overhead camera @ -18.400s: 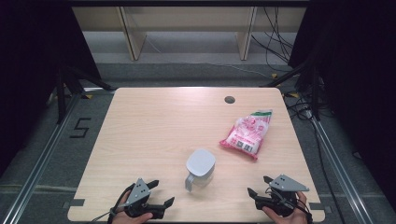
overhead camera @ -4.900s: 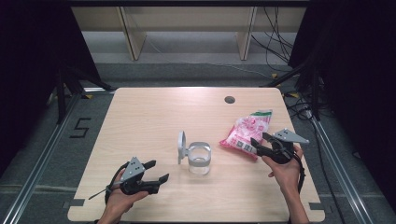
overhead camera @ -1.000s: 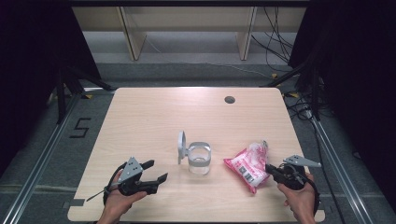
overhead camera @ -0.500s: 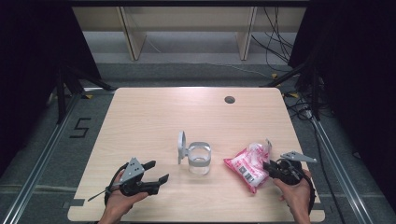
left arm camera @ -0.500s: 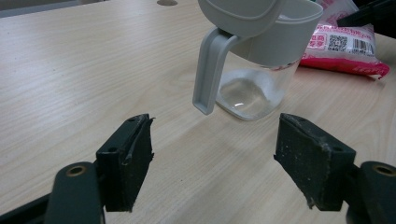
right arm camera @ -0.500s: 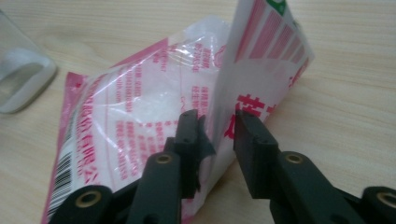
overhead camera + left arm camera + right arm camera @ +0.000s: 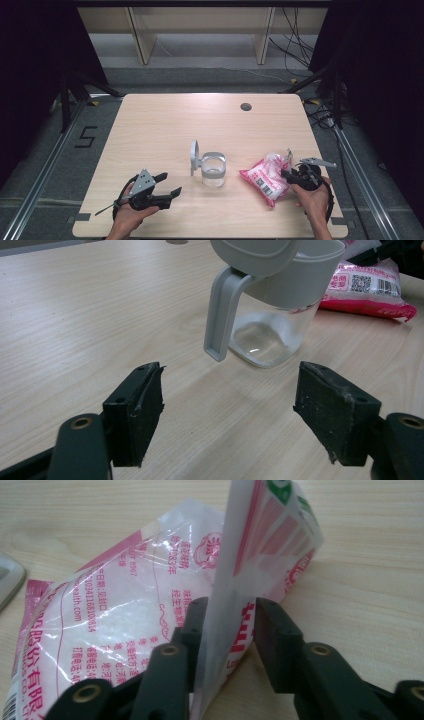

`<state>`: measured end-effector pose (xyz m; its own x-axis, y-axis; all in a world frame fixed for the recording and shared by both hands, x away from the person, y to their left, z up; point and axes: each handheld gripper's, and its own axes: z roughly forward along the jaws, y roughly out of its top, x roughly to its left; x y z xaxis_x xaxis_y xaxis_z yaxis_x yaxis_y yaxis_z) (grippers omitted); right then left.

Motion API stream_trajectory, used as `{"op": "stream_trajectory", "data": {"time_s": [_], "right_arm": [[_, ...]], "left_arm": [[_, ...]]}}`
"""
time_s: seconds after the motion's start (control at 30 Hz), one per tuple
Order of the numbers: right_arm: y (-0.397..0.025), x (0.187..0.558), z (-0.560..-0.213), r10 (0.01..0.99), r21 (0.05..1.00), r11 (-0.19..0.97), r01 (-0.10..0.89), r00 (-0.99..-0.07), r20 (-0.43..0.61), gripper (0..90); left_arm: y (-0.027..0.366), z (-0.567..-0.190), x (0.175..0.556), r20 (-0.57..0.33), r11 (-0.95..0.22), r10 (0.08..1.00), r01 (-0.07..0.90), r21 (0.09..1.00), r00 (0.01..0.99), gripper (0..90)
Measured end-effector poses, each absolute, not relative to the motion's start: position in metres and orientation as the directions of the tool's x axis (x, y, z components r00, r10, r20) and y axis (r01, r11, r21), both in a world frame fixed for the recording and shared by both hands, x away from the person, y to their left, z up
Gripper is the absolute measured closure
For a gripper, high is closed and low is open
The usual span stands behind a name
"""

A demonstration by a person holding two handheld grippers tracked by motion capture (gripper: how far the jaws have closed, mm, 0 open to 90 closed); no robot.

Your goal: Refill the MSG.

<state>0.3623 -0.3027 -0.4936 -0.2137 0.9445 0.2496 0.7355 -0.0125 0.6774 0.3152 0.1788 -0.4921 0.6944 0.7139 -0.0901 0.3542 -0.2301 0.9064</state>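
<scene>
Two black jaws of the right gripper [image 7: 286, 175] clamp an upright fold of the pink bag [image 7: 265, 176], which rests on the table [image 7: 165, 120] just right of the lidded clear jar [image 7: 213, 169]. Left gripper [image 7: 167, 184] rests near the front edge, jaws apart, facing the jar's handle.

In the left gripper view, the top edge cuts off the jar's lid [image 7: 260, 252], and the pink bag [image 7: 367, 287] runs past the right edge. In the right gripper view, the bag's upper fold [image 7: 270, 510] leaves the frame, its print partly unreadable.
</scene>
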Motion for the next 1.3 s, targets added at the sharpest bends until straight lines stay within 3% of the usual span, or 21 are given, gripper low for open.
{"op": "stream_trajectory", "data": {"time_s": [0.03, 0.2, 0.27, 0.33, 0.67, 0.8, 1.03, 1.1, 1.13, 1.3], "right_arm": [[-0.308, 0.367, -0.497, 0.933, 0.724, 0.060, 0.687, -0.297, 0.205, 74.6], [-0.311, 0.371, -0.496, 0.929, 0.729, 0.072, 0.681, -0.311, 0.199, 90.0], [-0.307, 0.370, -0.493, 0.928, 0.725, 0.043, 0.687, -0.297, 0.226, 90.0], [-0.309, 0.371, -0.491, 0.923, 0.764, 0.091, 0.638, -0.342, 0.175, 90.0], [-0.296, 0.356, -0.460, 0.881, 0.854, 0.061, 0.517, -0.430, 0.197, 90.0], [-0.284, 0.346, -0.445, 0.850, 0.876, 0.001, 0.482, -0.461, 0.253, 90.0], [-0.275, 0.342, -0.434, 0.825, 0.900, 0.012, 0.436, -0.513, 0.237, 90.0], [-0.270, 0.339, -0.428, 0.785, 0.885, -0.044, 0.464, -0.532, 0.318, 90.0], [-0.268, 0.341, -0.427, 0.780, 0.901, -0.039, 0.432, -0.550, 0.297, 90.0], [-0.258, 0.337, -0.415, 0.770, 0.910, -0.009, 0.415, -0.577, 0.271, 90.0]], "left_arm": [[0.178, -0.492, 0.316, -0.095, -0.222, 0.713, 0.353, 0.909, 0.695, 26.6], [0.177, -0.492, 0.315, -0.102, -0.216, 0.711, 0.354, 0.910, 0.696, 26.6], [0.177, -0.493, 0.314, -0.093, -0.229, 0.713, 0.356, 0.906, 0.695, 26.6], [0.176, -0.493, 0.314, -0.095, -0.232, 0.711, 0.360, 0.904, 0.697, 26.7], [0.169, -0.495, 0.313, -0.093, -0.247, 0.703, 0.365, 0.898, 0.705, 27.2], [0.154, -0.497, 0.308, -0.094, -0.279, 0.650, 0.352, 0.893, 0.754, 27.2], [0.136, -0.501, 0.302, -0.096, -0.294, 0.620, 0.343, 0.892, 0.779, 27.9], [0.129, -0.501, 0.305, -0.082, -0.304, 0.591, 0.315, 0.899, 0.802, 31.7], [0.116, -0.503, 0.304, -0.117, -0.292, 0.581, 0.340, 0.894, 0.806, 31.9], [0.088, -0.506, 0.300, -0.121, -0.322, 0.528, 0.330, 0.887, 0.841, 30.8]]}}
